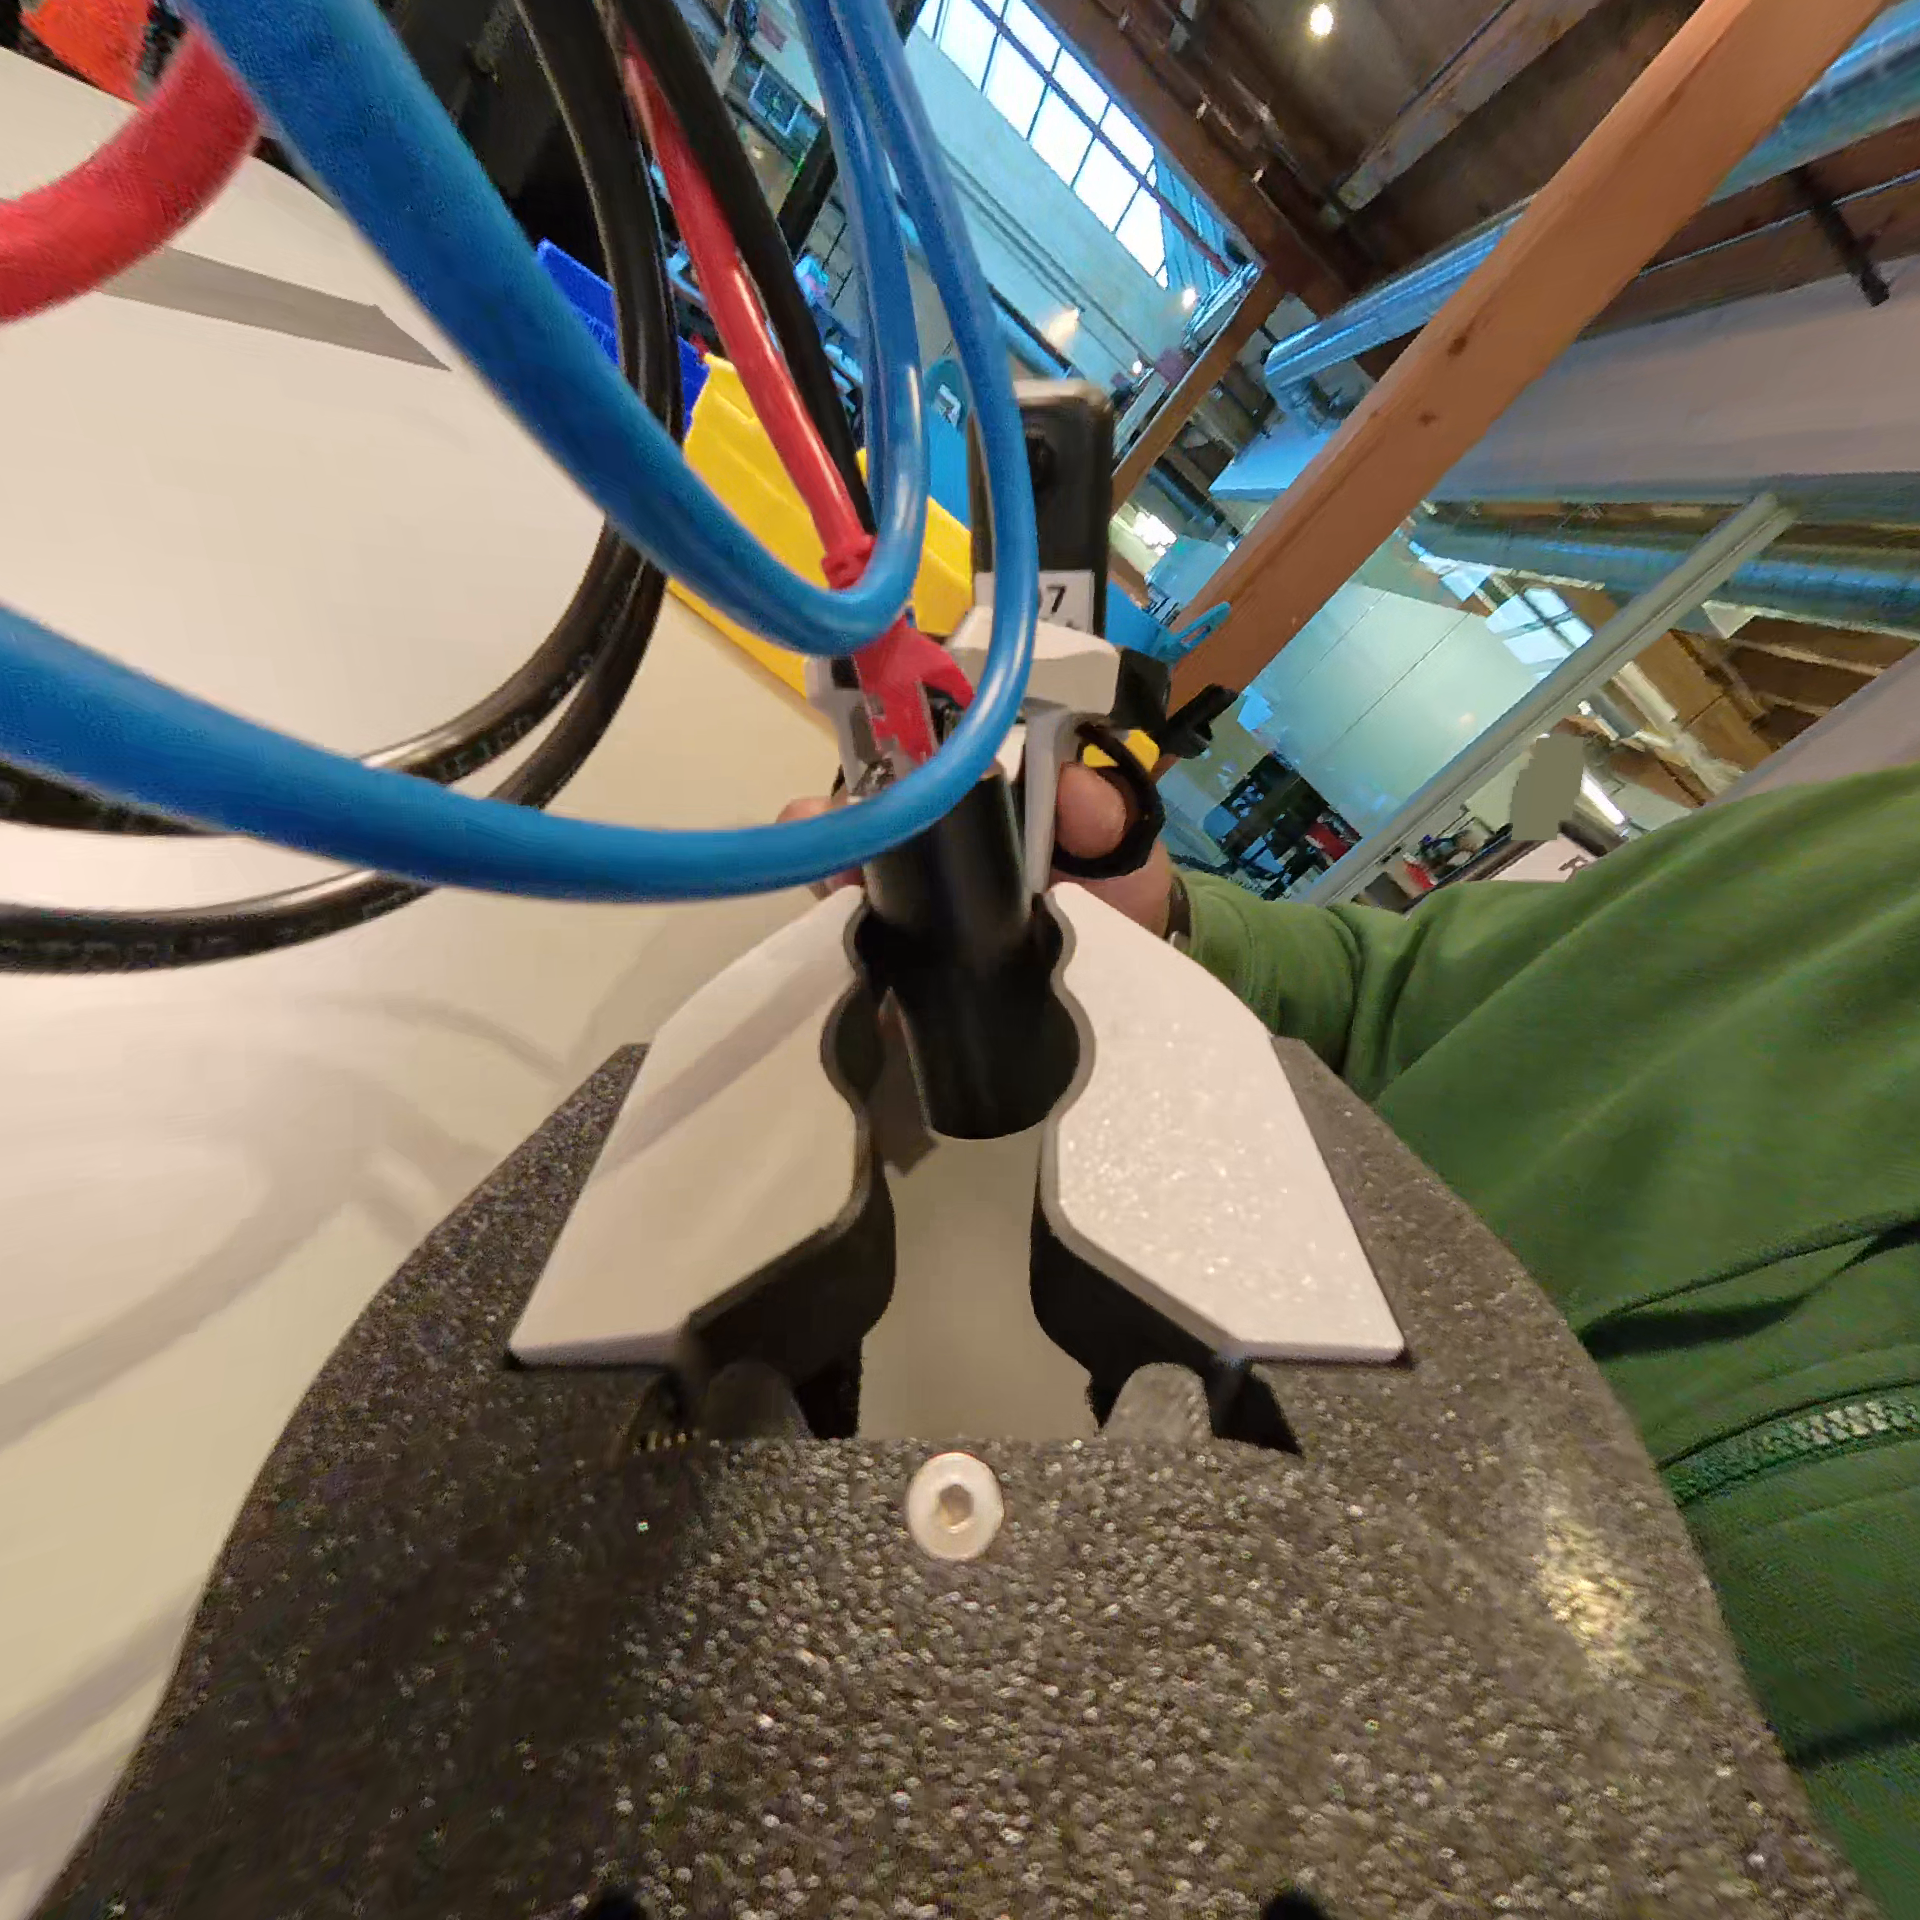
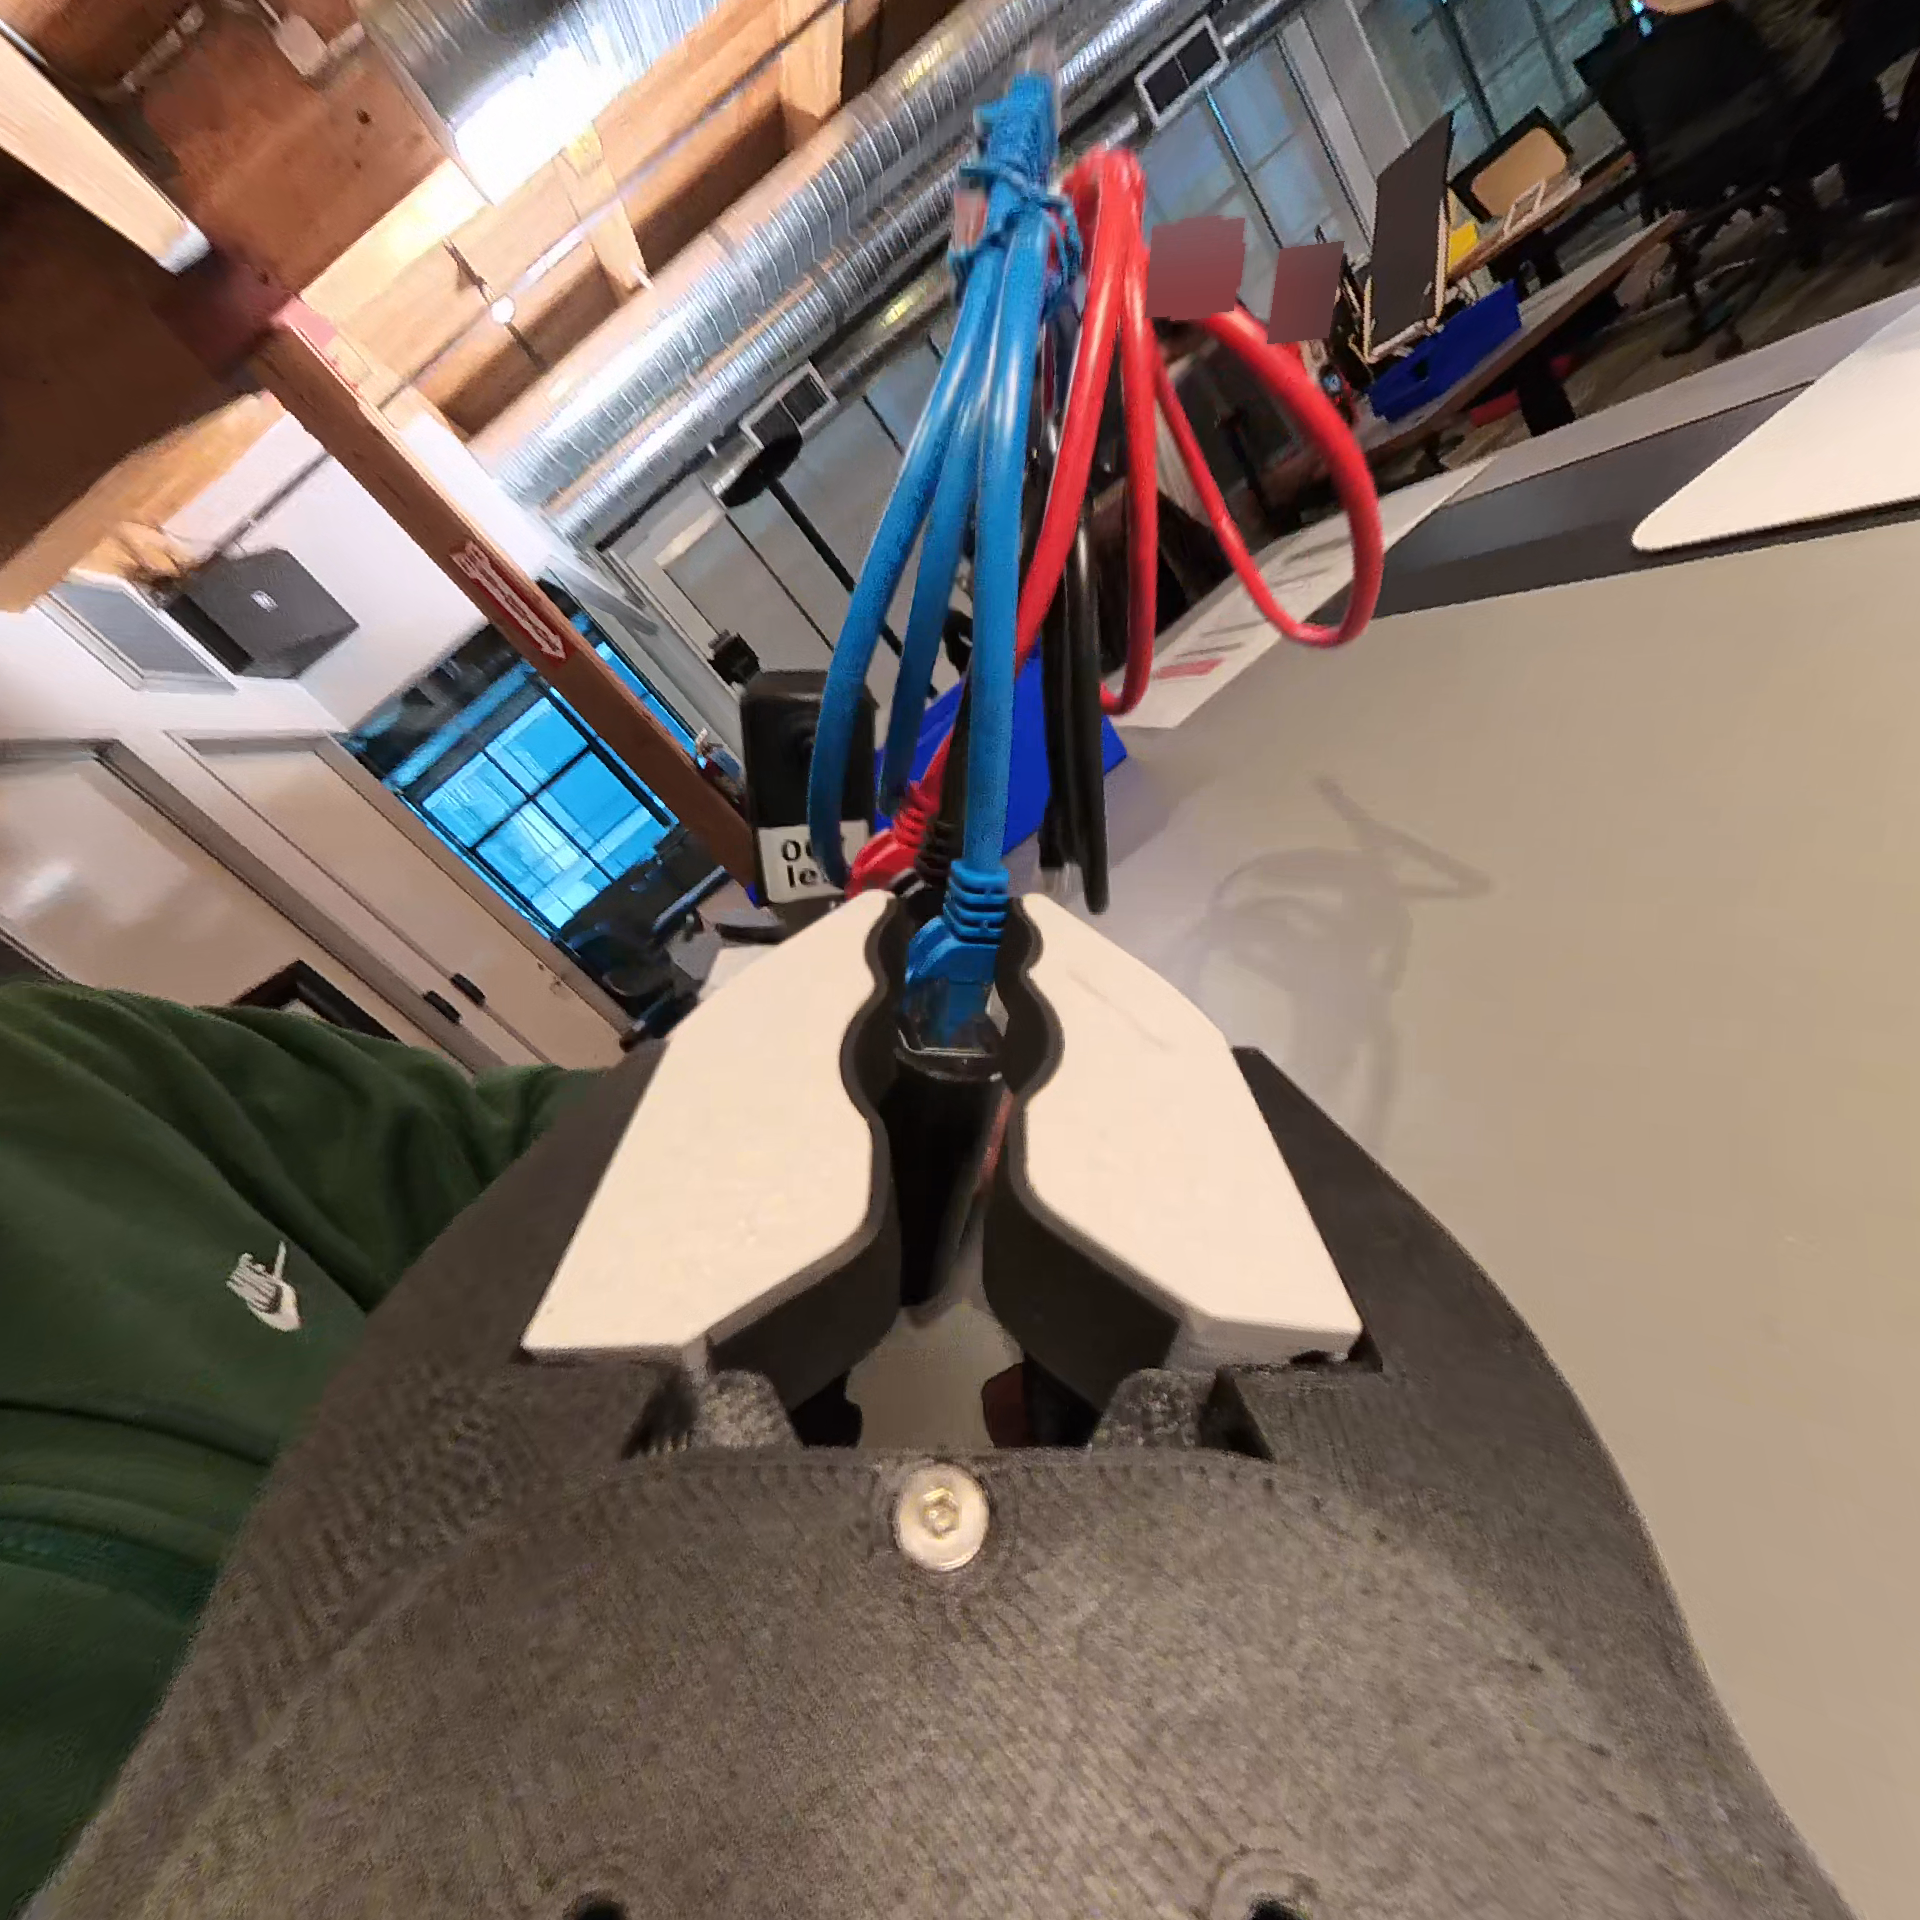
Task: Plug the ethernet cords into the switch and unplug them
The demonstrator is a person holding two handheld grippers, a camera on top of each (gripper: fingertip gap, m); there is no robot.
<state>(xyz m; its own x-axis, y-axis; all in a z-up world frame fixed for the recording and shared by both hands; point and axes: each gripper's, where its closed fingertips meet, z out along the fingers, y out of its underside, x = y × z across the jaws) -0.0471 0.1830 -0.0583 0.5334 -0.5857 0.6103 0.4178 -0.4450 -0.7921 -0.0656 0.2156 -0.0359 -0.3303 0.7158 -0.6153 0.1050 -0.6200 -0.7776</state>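
In the left wrist view my left gripper (image 1: 951,914) is shut on the black switch (image 1: 961,1029), seen end-on and held above the white table (image 1: 260,623). Blue cords (image 1: 499,343), a red cord (image 1: 748,343) and black cords (image 1: 582,686) loop out of it. Beyond it, my right gripper (image 1: 951,717) faces me with a red plug (image 1: 899,686) in front of its fingers. In the right wrist view my right gripper (image 2: 954,914) is shut on a blue ethernet plug (image 2: 951,966) seated in the switch (image 2: 930,1164). Blue cords (image 2: 935,499) and red cords (image 2: 1122,416) hang bundled past it.
A person's hand (image 1: 1101,821) and green sleeve (image 1: 1558,1039) hold the right gripper. Yellow (image 1: 748,488) and blue (image 1: 582,291) bins stand behind the cords. In the right wrist view the grey table (image 2: 1507,1039) stretches right, with a white pad (image 2: 1787,468) at its far edge.
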